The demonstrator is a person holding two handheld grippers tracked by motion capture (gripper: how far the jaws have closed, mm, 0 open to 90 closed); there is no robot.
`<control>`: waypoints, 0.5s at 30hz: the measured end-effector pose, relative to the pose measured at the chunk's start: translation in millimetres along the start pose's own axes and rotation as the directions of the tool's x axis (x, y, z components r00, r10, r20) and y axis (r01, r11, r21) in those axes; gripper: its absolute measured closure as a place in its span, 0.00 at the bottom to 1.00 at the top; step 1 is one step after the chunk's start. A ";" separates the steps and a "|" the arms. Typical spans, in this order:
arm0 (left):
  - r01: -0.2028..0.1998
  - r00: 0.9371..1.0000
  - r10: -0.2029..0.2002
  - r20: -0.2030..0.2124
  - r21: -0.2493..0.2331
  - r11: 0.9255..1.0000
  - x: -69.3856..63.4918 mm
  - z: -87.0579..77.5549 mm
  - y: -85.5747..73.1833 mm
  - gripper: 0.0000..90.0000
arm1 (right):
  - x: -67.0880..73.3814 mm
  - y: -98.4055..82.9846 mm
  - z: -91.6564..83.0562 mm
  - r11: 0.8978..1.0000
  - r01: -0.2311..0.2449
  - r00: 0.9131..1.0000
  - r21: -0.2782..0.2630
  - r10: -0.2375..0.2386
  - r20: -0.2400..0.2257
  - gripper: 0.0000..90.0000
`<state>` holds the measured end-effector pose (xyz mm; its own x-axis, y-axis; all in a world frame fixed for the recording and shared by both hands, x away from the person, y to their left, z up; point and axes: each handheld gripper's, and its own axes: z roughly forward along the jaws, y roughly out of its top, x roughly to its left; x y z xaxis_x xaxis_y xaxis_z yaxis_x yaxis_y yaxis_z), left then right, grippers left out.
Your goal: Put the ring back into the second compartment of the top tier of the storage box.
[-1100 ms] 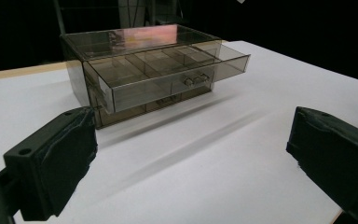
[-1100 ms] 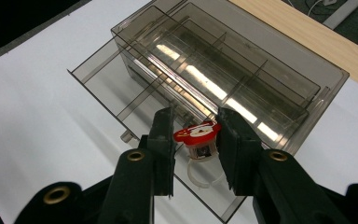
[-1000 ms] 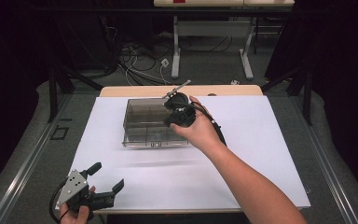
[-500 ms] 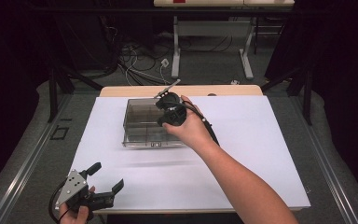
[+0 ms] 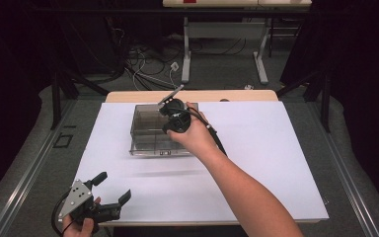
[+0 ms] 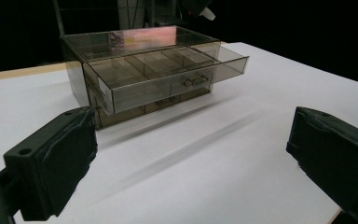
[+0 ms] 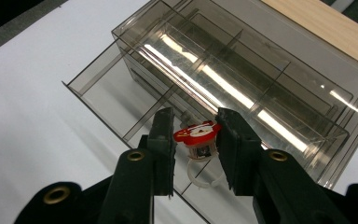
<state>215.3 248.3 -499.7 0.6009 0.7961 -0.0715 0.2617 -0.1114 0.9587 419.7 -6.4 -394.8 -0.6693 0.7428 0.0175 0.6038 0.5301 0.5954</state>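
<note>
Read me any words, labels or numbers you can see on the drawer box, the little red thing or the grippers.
None can be read.
Small red-topped ring held in the right gripper: white marks on the red top, too small to read.
Clear smoky plastic drawer box: no label visible.
Left gripper: no lettering visible.

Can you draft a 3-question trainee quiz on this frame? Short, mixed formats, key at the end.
1. True or false: the top drawer of the clear drawer box is pulled open.
2. What does the right gripper hold between its pads? A) a red-topped toy ring B) a pencil C) a coin
3. Fill in: the left gripper waits with its jaws ____ above the near left edge of the white table.

Key
1. True; the left gripper view shows the drawer sticking out of the box.
2. A, the red-topped ring, hanging over the open drawer's compartments.
3. open
</note>
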 end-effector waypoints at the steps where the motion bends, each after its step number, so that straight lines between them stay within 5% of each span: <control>1: 0.000 1.000 0.000 0.000 0.001 1.000 -0.1 -0.1 0.0 0.02 | 0.1 0.0 2.6 1.000 -0.005 1.000 -0.008 0.005 0.004 0.75; 15: 0.000 1.000 0.000 0.002 -0.001 1.000 0.3 -0.6 -0.1 0.02 | 1.4 -2.9 27.3 0.997 -0.044 0.999 0.056 0.043 0.015 0.75</control>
<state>215.0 248.9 -499.6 0.6023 0.7951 -0.0716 0.2605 -0.1109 0.9591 428.9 4.2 -418.3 -0.6365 0.7707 0.0312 0.6558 0.5194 0.5478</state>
